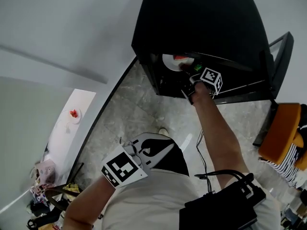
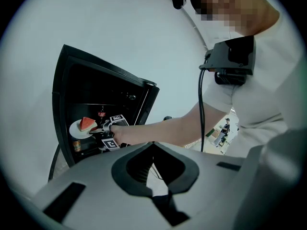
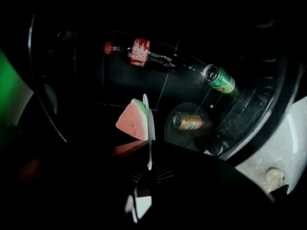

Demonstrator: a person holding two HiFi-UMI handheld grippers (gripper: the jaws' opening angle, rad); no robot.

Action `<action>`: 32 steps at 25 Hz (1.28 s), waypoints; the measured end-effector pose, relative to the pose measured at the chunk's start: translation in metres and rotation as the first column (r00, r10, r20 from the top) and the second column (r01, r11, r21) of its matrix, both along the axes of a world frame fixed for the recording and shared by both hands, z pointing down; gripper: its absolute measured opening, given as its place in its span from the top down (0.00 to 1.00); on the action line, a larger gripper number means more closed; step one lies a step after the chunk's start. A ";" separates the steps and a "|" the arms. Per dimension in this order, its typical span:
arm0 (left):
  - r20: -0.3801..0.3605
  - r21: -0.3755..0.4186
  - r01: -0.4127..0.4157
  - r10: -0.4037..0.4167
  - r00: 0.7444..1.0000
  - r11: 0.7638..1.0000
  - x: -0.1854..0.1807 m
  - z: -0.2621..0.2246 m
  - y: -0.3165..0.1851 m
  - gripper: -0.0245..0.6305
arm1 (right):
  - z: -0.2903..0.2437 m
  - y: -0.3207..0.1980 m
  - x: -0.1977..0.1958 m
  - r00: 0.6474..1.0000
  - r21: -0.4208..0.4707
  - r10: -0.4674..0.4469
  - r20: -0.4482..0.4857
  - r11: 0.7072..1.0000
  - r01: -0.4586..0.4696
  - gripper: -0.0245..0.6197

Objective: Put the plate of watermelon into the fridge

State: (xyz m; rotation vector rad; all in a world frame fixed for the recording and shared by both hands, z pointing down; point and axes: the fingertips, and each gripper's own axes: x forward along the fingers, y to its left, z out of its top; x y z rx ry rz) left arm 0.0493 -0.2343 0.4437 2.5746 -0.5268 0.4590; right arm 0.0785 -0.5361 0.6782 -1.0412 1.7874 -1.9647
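Note:
A white plate (image 1: 171, 61) with a watermelon wedge (image 1: 181, 58) sits just inside the open black fridge (image 1: 201, 18). My right gripper (image 1: 191, 83) is shut on the plate's near rim and reaches into the fridge mouth. In the right gripper view the plate (image 3: 149, 128) appears edge-on, with the wedge (image 3: 133, 120) to its left. The left gripper view shows the same plate (image 2: 76, 130) and wedge (image 2: 87, 123) held in the fridge (image 2: 67, 85) by the right gripper (image 2: 98, 130). My left gripper (image 1: 152, 153) hangs shut and empty near my body, far from the fridge.
Inside the fridge lie a red-labelled bottle (image 3: 139, 51), a green can (image 3: 221, 79) and an orange can (image 3: 188, 122). The fridge door (image 1: 280, 56) stands open at the right. An orange chair (image 1: 283, 138) is at the right; a white table (image 1: 67, 128) with a small plate is at the left.

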 end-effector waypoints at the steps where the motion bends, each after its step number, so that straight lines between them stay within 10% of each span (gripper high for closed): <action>1: -0.004 -0.001 -0.001 0.001 1.000 1.000 0.000 0.001 -0.001 0.95 | 0.003 -0.003 -0.001 1.000 -0.002 -0.001 -0.004 1.000 0.001 0.92; 21: -0.068 -0.060 -0.011 0.007 0.998 0.998 -0.006 0.010 0.004 0.95 | 0.027 -0.034 -0.002 0.988 -0.008 -0.017 -0.152 1.000 0.016 0.89; 32: -0.089 -0.092 -0.006 -0.002 0.996 0.996 -0.009 0.005 0.009 0.95 | 0.020 -0.035 -0.006 0.984 0.018 -0.066 -0.168 0.997 0.070 0.54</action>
